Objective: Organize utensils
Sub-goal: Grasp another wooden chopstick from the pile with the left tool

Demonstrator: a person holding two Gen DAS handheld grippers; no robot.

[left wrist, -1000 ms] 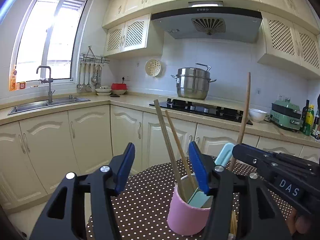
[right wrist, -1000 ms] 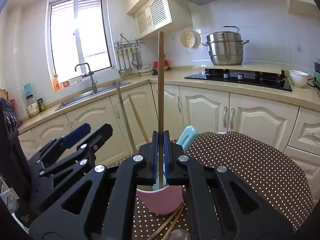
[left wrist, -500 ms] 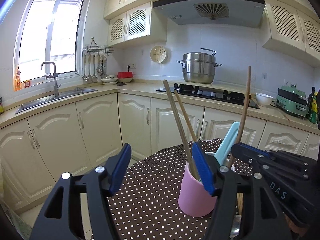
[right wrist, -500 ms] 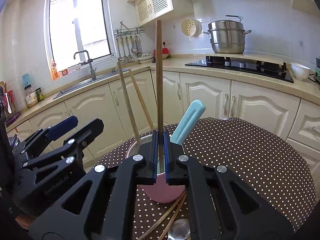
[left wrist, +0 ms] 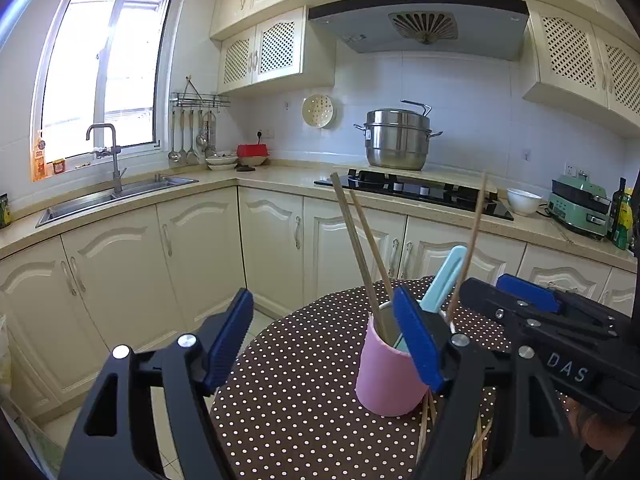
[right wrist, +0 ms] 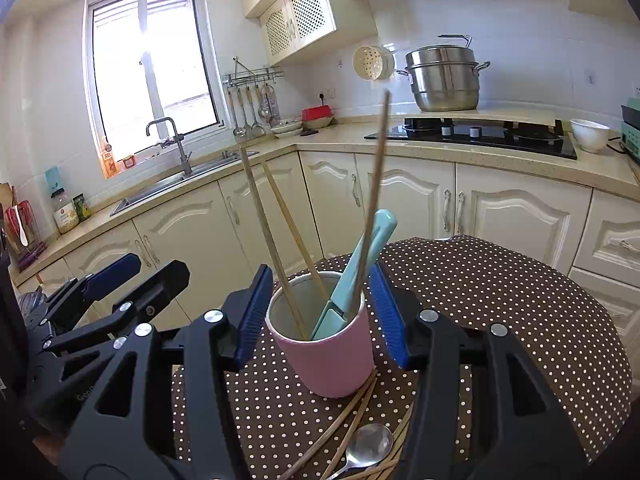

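A pink cup [right wrist: 328,354] stands on a brown dotted round table [right wrist: 520,300]. It holds three wooden chopsticks [right wrist: 374,184] and a light blue utensil [right wrist: 360,268]. My right gripper [right wrist: 320,312] is open, its jaws on either side of the cup's rim, holding nothing. My left gripper [left wrist: 324,340] is open and empty, left of the cup [left wrist: 388,376] in the left wrist view. More chopsticks [right wrist: 340,428] and a metal spoon [right wrist: 368,448] lie on the table in front of the cup.
Cream kitchen cabinets and a counter run behind the table, with a sink [left wrist: 116,196], a black hob [left wrist: 412,192] carrying a steel pot [left wrist: 396,140], a white bowl [left wrist: 522,200] and a green appliance [left wrist: 580,208].
My right gripper opened and let go of the chopstick, which now leans in the cup. Both grippers have drawn back a little from the cup.
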